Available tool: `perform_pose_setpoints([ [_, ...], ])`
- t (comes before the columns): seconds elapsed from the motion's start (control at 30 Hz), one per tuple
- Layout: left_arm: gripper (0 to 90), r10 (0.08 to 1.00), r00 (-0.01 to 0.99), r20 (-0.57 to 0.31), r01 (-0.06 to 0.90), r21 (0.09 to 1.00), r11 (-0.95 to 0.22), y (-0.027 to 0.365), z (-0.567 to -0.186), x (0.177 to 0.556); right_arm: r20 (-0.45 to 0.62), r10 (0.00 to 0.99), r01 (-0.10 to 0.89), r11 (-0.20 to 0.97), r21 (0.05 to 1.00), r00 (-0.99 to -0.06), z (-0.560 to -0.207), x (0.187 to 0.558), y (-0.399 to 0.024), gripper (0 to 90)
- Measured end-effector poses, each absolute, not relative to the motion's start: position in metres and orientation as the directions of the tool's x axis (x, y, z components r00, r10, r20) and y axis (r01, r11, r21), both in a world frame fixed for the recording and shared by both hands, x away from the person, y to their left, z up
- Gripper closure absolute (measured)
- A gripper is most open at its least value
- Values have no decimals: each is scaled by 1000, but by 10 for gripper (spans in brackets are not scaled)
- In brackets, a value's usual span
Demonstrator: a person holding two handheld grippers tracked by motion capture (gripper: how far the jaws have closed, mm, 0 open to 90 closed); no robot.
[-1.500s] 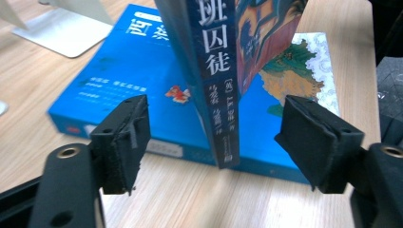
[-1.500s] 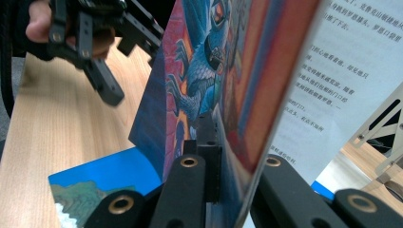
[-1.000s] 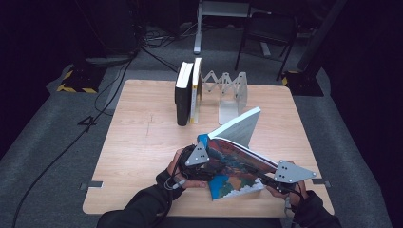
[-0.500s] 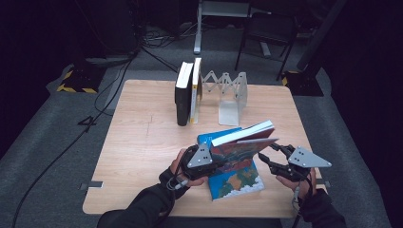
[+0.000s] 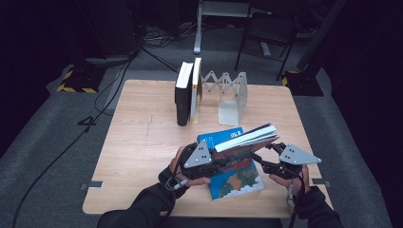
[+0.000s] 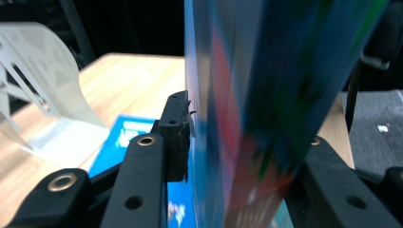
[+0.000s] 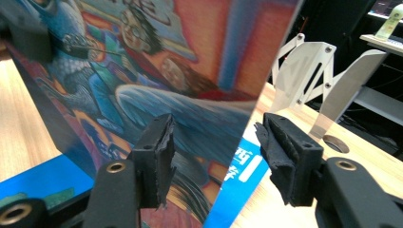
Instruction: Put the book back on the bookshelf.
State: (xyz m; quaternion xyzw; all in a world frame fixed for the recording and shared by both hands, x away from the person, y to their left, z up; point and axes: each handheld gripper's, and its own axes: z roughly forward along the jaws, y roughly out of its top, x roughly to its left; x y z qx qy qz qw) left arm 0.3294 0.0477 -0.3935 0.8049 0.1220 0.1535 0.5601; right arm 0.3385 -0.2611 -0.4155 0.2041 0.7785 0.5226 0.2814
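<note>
Lowered from the steep lean of a second ago to a shallow tilt, with the right gripper (image 5: 264, 160) drawn out from beneath toward the outer end. Holds the picture-cover book (image 5: 244, 137) aloft near the front of the table (image 5: 142, 142), just above the blue book (image 5: 235, 183) lying flat there, page edges turned away from the person. Clamps one end in the left gripper (image 5: 222, 160): jaws just eased open a little, yet with one pad (image 6: 178, 135) against the cover and the other hidden behind the book, so probably carrying the whole weight alone. Straddles the opposite end with the right jaws, just opened to about half their width, book edge between them but the far pad (image 7: 283, 152) clearly off it. Reads as a regrip rather than a hold, likely to turn the book upright. Leaves the two upright books (image 5: 187, 92) and the folding metal rack (image 5: 233, 92) well apart at the back of the table, free slots beside them suggesting where this one belongs.
</note>
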Motion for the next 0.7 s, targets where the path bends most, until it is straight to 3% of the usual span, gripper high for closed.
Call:
perform_pose_setpoints([
  [0.1,620,372,921,116,12,946,-324,44,-385,332,-225,608,20,369,929,-761,-415,339,-259,465],
  [0.23,707,378,917,126,0,949,-316,38,-376,335,-223,611,25,369,929,-759,-414,340,-257,455],
  [0.4,735,411,905,114,25,947,-320,38,-375,345,-217,619,49,383,923,-755,-417,338,-265,438],
  [0.53,737,465,883,59,92,951,-295,41,-373,361,-196,644,109,401,910,-740,-423,340,-284,429],
  [0.7,739,506,861,54,104,955,-279,33,-366,380,-188,666,175,439,881,-722,-435,340,-305,421],
])
